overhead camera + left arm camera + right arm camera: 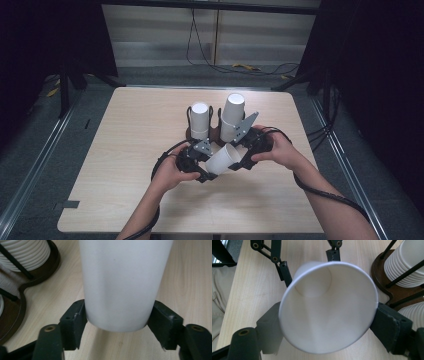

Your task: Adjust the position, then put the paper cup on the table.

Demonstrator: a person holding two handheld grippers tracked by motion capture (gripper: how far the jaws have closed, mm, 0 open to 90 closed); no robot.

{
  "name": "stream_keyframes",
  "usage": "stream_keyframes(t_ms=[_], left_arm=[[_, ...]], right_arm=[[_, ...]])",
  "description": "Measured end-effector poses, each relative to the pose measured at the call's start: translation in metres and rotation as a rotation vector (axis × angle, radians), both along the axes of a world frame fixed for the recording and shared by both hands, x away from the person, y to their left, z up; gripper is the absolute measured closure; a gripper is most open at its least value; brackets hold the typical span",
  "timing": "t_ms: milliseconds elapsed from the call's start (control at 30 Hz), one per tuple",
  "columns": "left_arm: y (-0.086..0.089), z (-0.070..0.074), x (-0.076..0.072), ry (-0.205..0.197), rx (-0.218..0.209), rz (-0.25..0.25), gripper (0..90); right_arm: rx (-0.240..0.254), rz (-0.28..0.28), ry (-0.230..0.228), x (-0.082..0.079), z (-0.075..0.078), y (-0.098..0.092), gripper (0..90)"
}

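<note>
A white paper cup (225, 157) lies tilted between both grippers above the table. My right gripper (241, 152) is shut on its wide rim end; in the right gripper view the pads press both sides of the open mouth (327, 305). My left gripper (211, 167) is at the narrow base end. In the left gripper view its jaws (118, 315) flank the cup's base (120, 277), standing open at its sides without squeezing it. The left gripper's fingers (284, 272) also appear beyond the cup in the right gripper view.
Just behind the grippers, a dark wooden holder (189, 134) with black wire posts carries two stacks of white cups (199, 117) (232, 115). The pale wooden table (140, 150) has free room to the left, right and front.
</note>
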State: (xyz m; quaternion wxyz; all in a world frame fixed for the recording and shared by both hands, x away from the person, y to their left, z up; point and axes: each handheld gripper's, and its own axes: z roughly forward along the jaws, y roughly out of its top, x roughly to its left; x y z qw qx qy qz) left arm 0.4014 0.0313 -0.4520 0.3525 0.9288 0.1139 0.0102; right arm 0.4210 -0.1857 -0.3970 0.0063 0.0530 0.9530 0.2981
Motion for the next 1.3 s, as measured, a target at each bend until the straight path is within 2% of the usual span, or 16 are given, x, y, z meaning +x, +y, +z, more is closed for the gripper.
stream_keyframes(t_ms=[67,100,167,267,333,433,500,567,667,733,800,867,933,1000,1100,1300], left_arm=[[0.000,-0.001,0.000,0.008,0.018,0.004,24.1],[0.000,-0.002,-0.001,0.024,0.023,0.003,23.8],[0.001,-0.003,-0.001,0.032,0.030,-0.002,23.1],[0.003,-0.004,0.000,0.033,0.045,0.032,20.3],[0.006,-0.003,0.000,0.035,0.049,0.036,19.9],[0.010,-0.002,0.000,0.033,0.050,0.047,18.7],[0.012,-0.003,-0.001,0.038,0.054,0.067,16.9],[0.015,-0.004,0.000,0.054,0.059,0.077,16.2],[0.019,-0.003,0.001,0.039,0.057,0.098,16.1],[0.021,-0.002,0.002,0.039,0.056,0.097,16.1],[0.022,-0.002,0.002,0.039,0.049,0.104,16.1],[0.022,-0.002,0.002,0.035,0.055,0.102,16.2],[0.022,-0.002,0.003,0.030,0.066,0.097,16.2],[0.022,-0.002,0.003,0.038,0.056,0.098,16.2],[0.022,-0.003,0.004,0.037,0.064,0.093,16.1],[0.024,-0.004,0.004,0.051,0.060,0.105,16.1]], right_arm=[[-0.011,-0.002,-0.006,0.000,0.001,-0.001,19.1],[-0.020,-0.011,-0.008,-0.001,0.001,-0.002,19.2],[-0.026,-0.017,-0.006,-0.001,0.002,-0.004,19.2],[-0.056,-0.027,-0.027,0.000,0.002,-0.006,19.2],[-0.075,-0.031,-0.037,0.000,0.002,-0.007,19.1],[-0.144,-0.034,-0.076,-0.001,0.000,-0.006,19.0],[-0.187,-0.040,-0.077,-0.003,-0.001,-0.004,19.0],[-0.203,-0.031,-0.093,-0.002,-0.001,-0.003,18.9],[-0.257,-0.020,-0.106,-0.002,-0.003,-0.001,18.6],[-0.282,-0.018,-0.110,-0.003,-0.004,0.000,18.6],[-0.285,-0.018,-0.103,-0.003,-0.005,0.001,18.5],[-0.317,-0.009,-0.116,-0.003,-0.008,0.002,18.2],[-0.324,-0.010,-0.108,-0.003,-0.010,0.003,17.7],[-0.322,-0.012,-0.109,-0.003,-0.010,0.004,17.7],[-0.331,-0.007,-0.113,-0.001,-0.010,0.006,17.4],[-0.330,-0.009,-0.094,0.000,-0.010,0.009,16.9]])
